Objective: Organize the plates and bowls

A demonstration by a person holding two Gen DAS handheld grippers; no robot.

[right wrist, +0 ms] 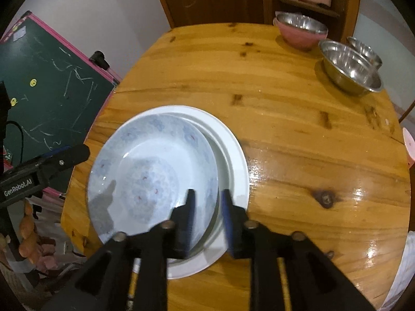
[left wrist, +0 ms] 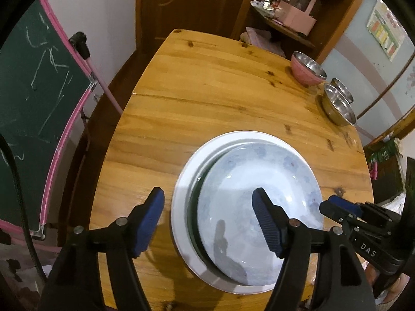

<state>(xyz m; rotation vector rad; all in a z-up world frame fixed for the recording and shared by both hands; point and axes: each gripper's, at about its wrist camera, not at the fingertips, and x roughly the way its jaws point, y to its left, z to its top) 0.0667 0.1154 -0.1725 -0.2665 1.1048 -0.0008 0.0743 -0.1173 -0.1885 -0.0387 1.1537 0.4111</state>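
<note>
A pale plate with a blue flower pattern (left wrist: 259, 181) (right wrist: 145, 160) lies off-centre inside a bigger white plate (left wrist: 186, 176) (right wrist: 233, 155) on the wooden table (left wrist: 207, 90). My left gripper (left wrist: 208, 197) is open wide, with the left rims of both plates between its fingers and neither pad touching. My right gripper (right wrist: 208, 193) straddles the patterned plate's right rim with its jaws a little apart, and a gap shows on each side. At the far right stand a pink bowl with a steel lining (right wrist: 301, 29), a wide steel bowl (right wrist: 350, 67) and a smaller steel bowl (right wrist: 364, 50).
A green chalkboard with a pink frame (left wrist: 39, 90) leans left of the table. A wooden door (left wrist: 192, 0) and a shelf with a pink box (left wrist: 298, 18) stand behind it. A pink object (right wrist: 409, 147) sits at the table's right edge.
</note>
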